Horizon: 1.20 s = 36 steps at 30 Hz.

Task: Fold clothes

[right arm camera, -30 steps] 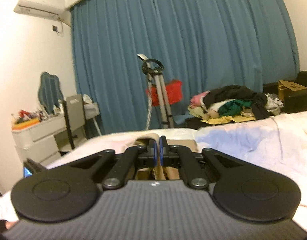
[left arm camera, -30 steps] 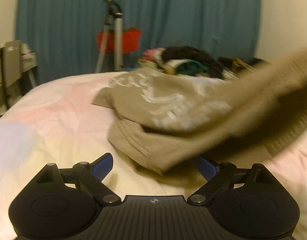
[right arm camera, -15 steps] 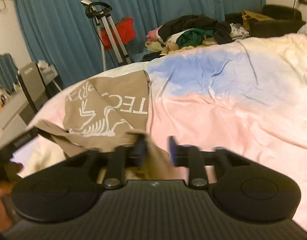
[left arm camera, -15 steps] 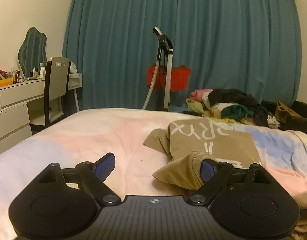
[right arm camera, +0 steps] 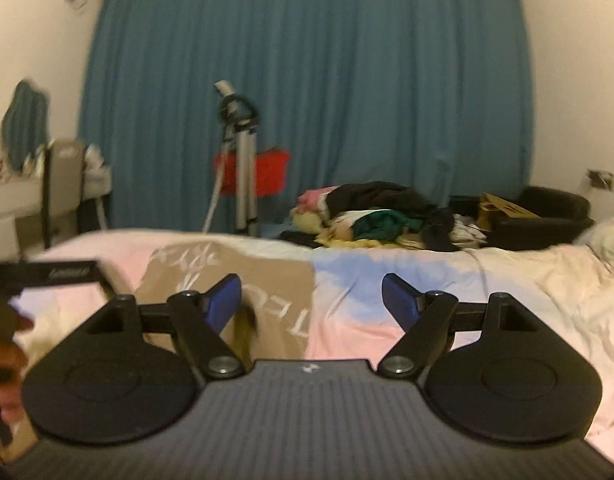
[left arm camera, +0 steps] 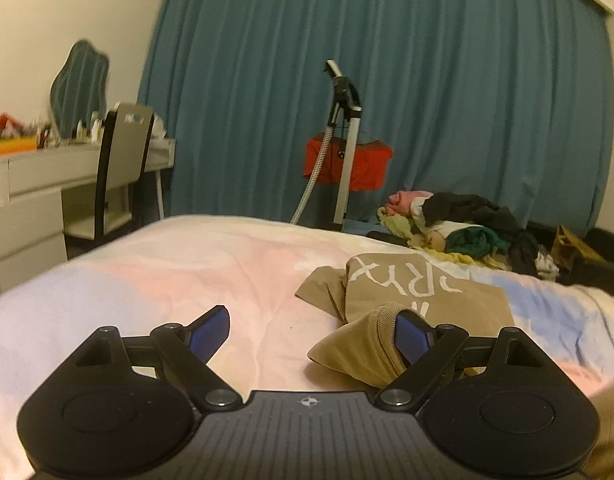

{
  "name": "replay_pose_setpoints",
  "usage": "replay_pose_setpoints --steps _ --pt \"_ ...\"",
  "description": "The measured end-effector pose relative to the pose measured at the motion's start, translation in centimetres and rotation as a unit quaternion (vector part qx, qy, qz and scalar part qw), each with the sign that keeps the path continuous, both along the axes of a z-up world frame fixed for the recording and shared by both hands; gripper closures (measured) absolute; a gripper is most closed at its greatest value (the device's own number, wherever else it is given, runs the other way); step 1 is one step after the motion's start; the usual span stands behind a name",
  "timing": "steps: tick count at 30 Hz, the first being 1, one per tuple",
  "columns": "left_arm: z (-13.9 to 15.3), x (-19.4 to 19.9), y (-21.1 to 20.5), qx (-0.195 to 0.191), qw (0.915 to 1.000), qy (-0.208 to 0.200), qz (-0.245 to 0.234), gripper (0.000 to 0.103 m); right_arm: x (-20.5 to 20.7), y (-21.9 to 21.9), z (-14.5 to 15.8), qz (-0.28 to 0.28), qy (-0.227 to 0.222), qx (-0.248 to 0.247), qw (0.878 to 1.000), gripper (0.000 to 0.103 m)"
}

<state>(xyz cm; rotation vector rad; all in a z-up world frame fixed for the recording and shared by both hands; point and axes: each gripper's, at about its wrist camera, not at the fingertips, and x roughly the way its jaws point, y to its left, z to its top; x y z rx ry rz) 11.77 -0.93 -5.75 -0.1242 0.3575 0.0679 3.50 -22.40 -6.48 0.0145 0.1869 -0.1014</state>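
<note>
The bed (left arm camera: 179, 280) serves as the folding ground, so the tan sweatshirt (right arm camera: 267, 280) lies partly folded on it. The left tongs (left arm camera: 311, 330) stand wide and empty beside a bunched sleeve (left arm camera: 359, 344); the right tongs (right arm camera: 311, 300) are opening, nothing between them, apparently after releasing a fold.

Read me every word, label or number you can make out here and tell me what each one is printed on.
"RYX": large white letters, upside down, on the tan sweatshirt, left wrist view.
"TEC": white letters, upside down, on the same sweatshirt, right wrist view; the smaller print above is too blurred.
Small white label on the black bar at left: unreadable.
Marking on the cardboard box: unreadable.
</note>
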Motion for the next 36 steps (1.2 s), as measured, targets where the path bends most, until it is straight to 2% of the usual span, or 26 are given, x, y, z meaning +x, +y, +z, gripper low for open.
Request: replay_pose_setpoints --steps 3,5,8,11,12,14,17,19,21,23,26,28,30,32,34,36 --pt "-0.1 0.1 0.3 -0.007 0.9999 0.004 0.008 0.015 0.6 -2.4 -0.1 -0.031 0.022 0.042 0.998 0.024" --pt "-0.1 0.1 0.3 -0.005 0.9999 0.004 0.008 0.015 1.3 -4.1 -0.4 -0.045 0.046 0.088 0.994 0.022" --pt "0.0 -0.1 0.2 -0.001 1.0 0.004 0.008 0.015 2.4 -3.5 -1.2 0.006 0.082 0.102 0.991 0.022" --pt "0.2 -0.1 0.1 0.001 1.0 0.001 0.009 0.015 3.2 0.9 -2.1 0.107 0.093 0.036 0.989 0.023" --pt "0.2 -0.2 0.1 -0.001 1.0 0.0 0.01 0.015 3.3 3.3 -2.8 0.147 0.102 -0.01 0.984 0.024" --pt "0.3 -0.2 0.2 -0.005 0.9999 -0.001 0.011 0.015 3.6 7.1 -4.6 0.181 0.107 -0.096 0.973 0.024" --pt "0.5 -0.4 0.3 -0.005 0.9999 -0.004 0.013 0.015 5.4 10.7 -7.1 0.179 0.136 -0.165 0.96 0.024" --pt "0.6 -0.6 0.3 -0.002 0.9998 -0.006 0.017 0.015 6.4 10.8 -7.9 0.138 0.147 -0.177 0.963 0.024" --pt "0.6 -0.8 0.3 -0.001 0.9997 -0.008 0.021 0.015 6.7 9.3 -7.1 0.081 0.13 -0.157 0.976 0.024" --pt "0.7 -0.8 0.4 -0.011 0.9997 -0.006 0.023 0.015 6.5 6.5 -5.5 0.028 0.107 -0.105 0.988 0.024" --pt "1.1 -1.4 -0.6 0.012 0.9996 -0.023 0.007 0.014 6.5 2.1 -3.2 -0.039 0.107 -0.015 0.993 0.024" --pt "1.4 -1.8 -1.4 0.023 0.9992 -0.031 -0.009 0.013 6.3 0.3 -2.5 -0.048 0.114 0.023 0.992 0.023" --pt "1.6 -2.3 -1.9 0.026 0.9987 -0.037 -0.023 0.013 6.3 -1.0 -2.3 -0.06 0.134 0.031 0.989 0.019" --pt "1.8 -2.7 -2.3 0.029 0.9981 -0.046 -0.029 0.012 6.3 -1.5 -3.3 -0.062 0.176 0.021 0.982 0.012" --pt "2.0 -3.0 -2.3 0.026 0.998 -0.053 -0.025 0.012 6.3 -1.9 -4.6 -0.053 0.231 0.016 0.971 0.012" --pt "2.3 -3.2 -1.8 0.019 0.9982 -0.057 0.005 0.012 6.0 -1.9 -6.3 -0.056 0.283 0.017 0.957 0.012"
